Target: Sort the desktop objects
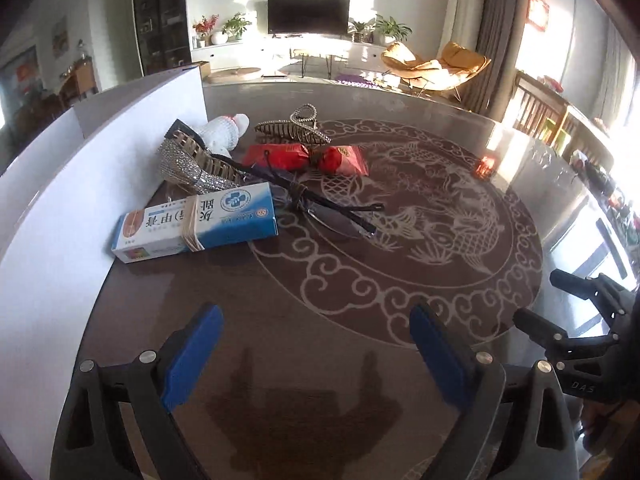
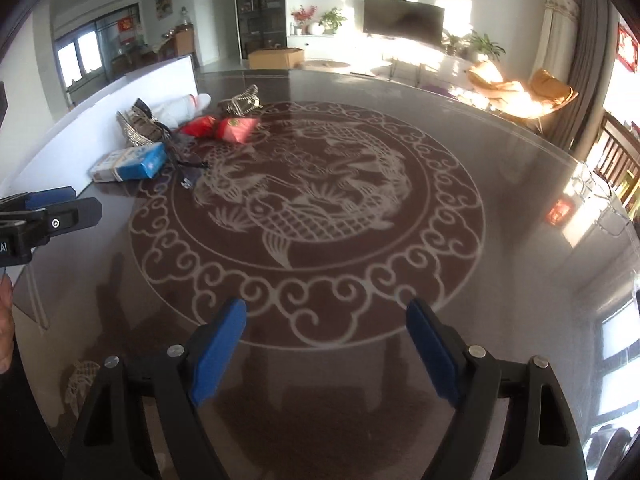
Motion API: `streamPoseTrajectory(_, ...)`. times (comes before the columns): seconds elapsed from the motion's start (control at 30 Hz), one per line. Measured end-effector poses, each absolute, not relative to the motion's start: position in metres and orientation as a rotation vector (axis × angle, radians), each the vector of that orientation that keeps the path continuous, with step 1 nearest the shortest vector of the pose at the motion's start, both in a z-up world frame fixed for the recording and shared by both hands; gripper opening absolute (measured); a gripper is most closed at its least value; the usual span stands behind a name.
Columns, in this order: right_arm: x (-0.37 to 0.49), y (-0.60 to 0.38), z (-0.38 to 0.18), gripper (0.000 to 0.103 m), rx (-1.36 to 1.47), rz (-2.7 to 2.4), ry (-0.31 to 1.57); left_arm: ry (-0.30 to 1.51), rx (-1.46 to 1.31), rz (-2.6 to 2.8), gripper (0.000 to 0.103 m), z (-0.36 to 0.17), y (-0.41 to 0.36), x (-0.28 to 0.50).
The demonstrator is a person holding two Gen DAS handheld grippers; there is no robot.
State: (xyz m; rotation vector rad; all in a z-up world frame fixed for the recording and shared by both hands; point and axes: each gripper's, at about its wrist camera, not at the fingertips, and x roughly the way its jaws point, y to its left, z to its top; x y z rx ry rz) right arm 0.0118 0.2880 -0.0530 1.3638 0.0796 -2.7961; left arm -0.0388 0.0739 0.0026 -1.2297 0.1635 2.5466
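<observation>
Tabletop (image 1: 360,288): objects (image 1: 248,184) beyond left hand-held gripper (image 1: 316,344).

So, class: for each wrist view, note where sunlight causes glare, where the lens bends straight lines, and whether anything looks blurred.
Left wrist view: sun glare washes out the table at its far right rim; the white board curves from fisheye distortion; the blue box is sharp. Right wrist view: the sunlit wall behind the TV is blown out, the table's edge bows, and the fish pattern is slightly smeared.

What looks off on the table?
Nothing spilled or broken. The items sit heaped against the white board: the glasses lie partly on the blue box, which has rubber bands around it, and their arms reach over the red packet.
</observation>
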Motion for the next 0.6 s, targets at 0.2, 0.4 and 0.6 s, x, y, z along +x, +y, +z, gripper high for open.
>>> streamPoseTrajectory(0.2,0.015,0.284,-0.055,0.087,1.389,-2.777,0.065,0.224,-1.216,2.533,0.095,-0.015,0.082,-0.033)
streamPoseTrajectory(0.4,0.01,0.282,-0.06,0.103,1.43,-2.774,0.053,0.236,-1.235,2.526,0.095,-0.024,0.09,-0.039)
streamPoseTrajectory(0.6,0.01,0.282,-0.06,0.103,1.43,-2.773,0.048,0.245,-1.276,2.503,0.103,-0.029,0.092,-0.041)
